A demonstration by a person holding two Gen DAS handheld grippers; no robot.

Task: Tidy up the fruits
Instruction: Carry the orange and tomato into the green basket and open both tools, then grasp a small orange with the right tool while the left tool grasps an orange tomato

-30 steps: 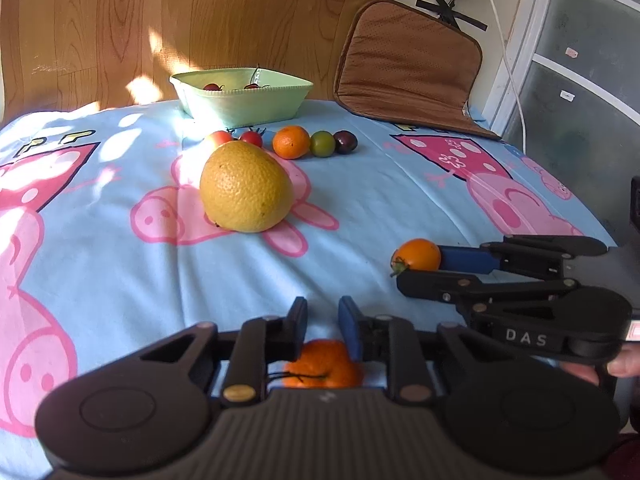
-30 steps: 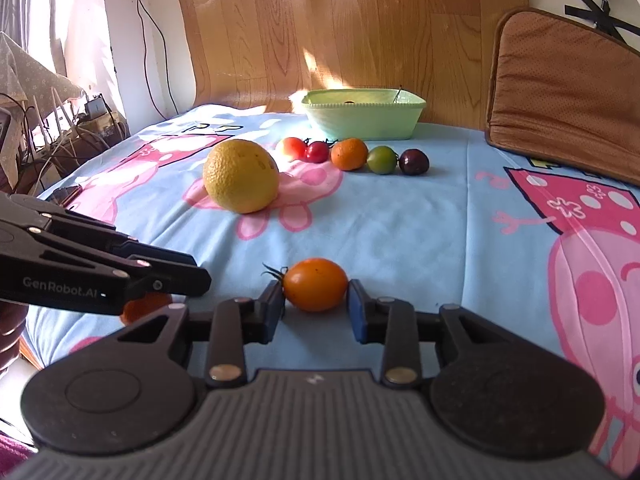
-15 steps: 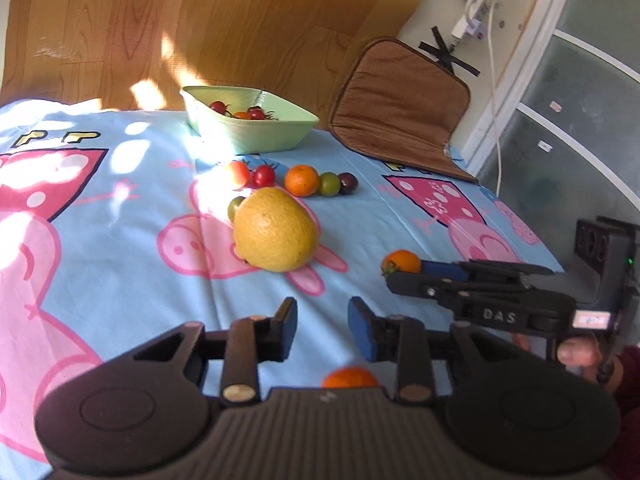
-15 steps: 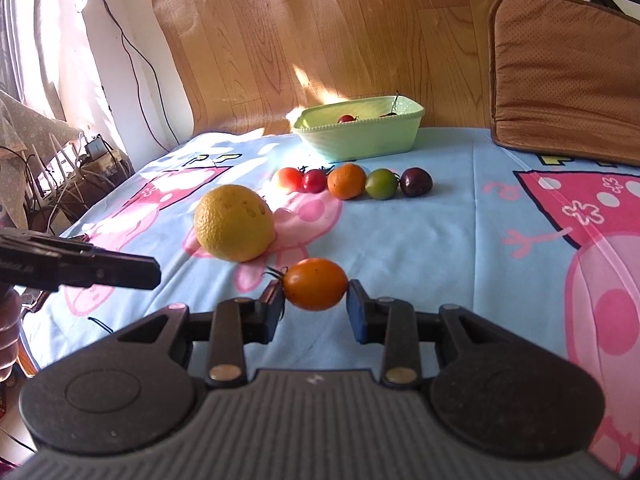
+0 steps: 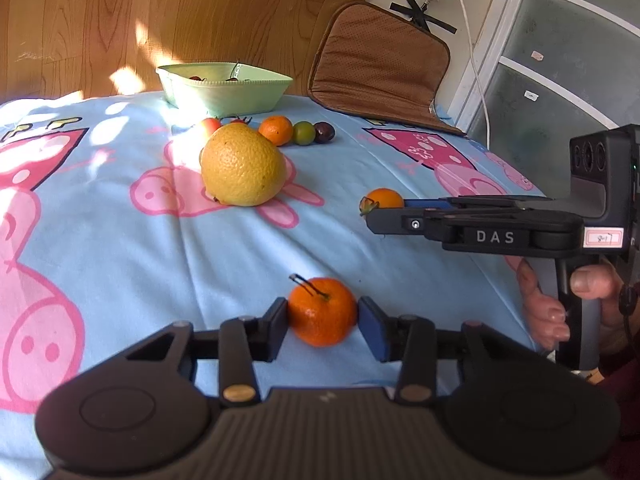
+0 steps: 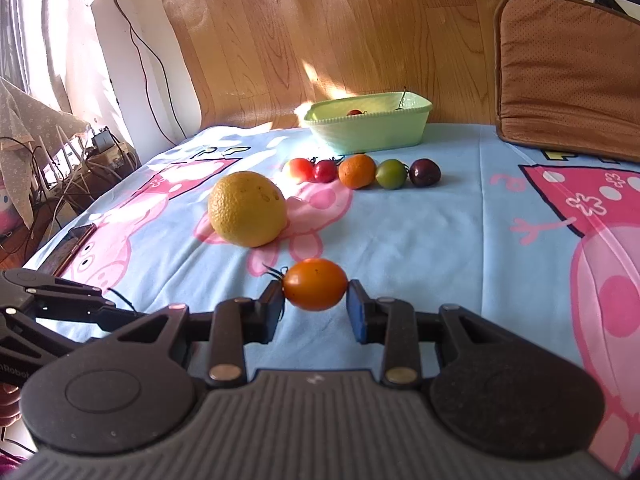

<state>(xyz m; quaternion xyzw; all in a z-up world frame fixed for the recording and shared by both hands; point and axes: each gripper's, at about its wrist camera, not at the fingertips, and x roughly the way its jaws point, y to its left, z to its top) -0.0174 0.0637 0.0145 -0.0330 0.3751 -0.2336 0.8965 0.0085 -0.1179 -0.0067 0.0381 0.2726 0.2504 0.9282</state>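
My left gripper (image 5: 323, 320) has its jaws around a stemmed orange mandarin (image 5: 322, 311) on the blue pig-print cloth; the left pad touches it, the right pad stands a hair off. My right gripper (image 6: 315, 299) is shut on an orange tomato (image 6: 316, 284) and holds it above the cloth; it also shows in the left wrist view (image 5: 382, 199). A large yellow citrus (image 6: 247, 209) lies mid-table. Behind it is a row of small fruits: red tomatoes (image 6: 300, 169), an orange (image 6: 357, 171), a green one (image 6: 391, 174), a dark one (image 6: 425, 172). A green bowl (image 6: 368, 127) holds cherries.
A brown cushion (image 6: 568, 76) leans on the back wall at the right. A phone (image 6: 74, 242) lies at the cloth's left edge, with cables and clutter beyond it. A glass door (image 5: 560, 72) is to the right.
My left gripper dropped and moved forward, its jaws now around the mandarin that was under it. My right gripper lifted the orange tomato slightly and moved forward.
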